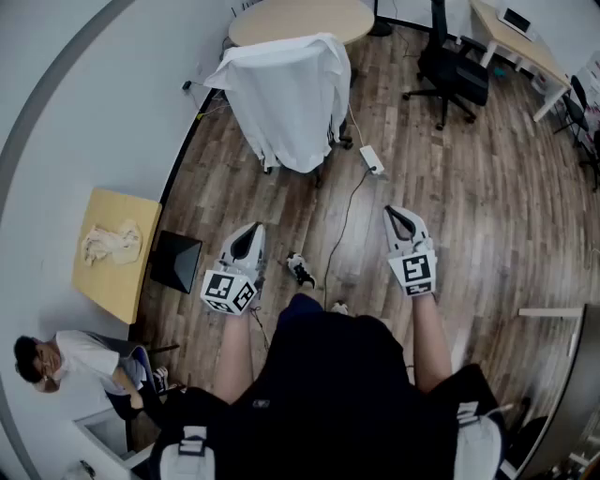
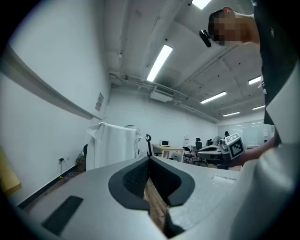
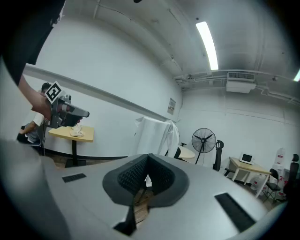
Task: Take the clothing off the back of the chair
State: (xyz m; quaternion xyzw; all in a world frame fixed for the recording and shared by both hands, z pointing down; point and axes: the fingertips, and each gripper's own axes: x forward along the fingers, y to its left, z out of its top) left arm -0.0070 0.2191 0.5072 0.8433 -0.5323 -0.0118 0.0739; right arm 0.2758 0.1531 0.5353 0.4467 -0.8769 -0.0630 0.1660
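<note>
Head view showed the white garment (image 1: 286, 94) draped over the back of a chair (image 1: 341, 141), covering it almost to the floor, just in front of a round table (image 1: 300, 19) and well ahead of both tools. The left gripper (image 1: 249, 234) and the right gripper (image 1: 401, 219) were held low in front of the person, each with its jaws closed together and nothing between them; each gripper view bore this out. The garment looked like thin, light cloth, soft and limp, so it would probably sag and trail once lifted rather than keep any shape. The likeliest place to take hold was the top edge where the shoulders lay across the chair back, pinching a fold on each side and lifting upward so the cloth did not catch on the chair.
</note>
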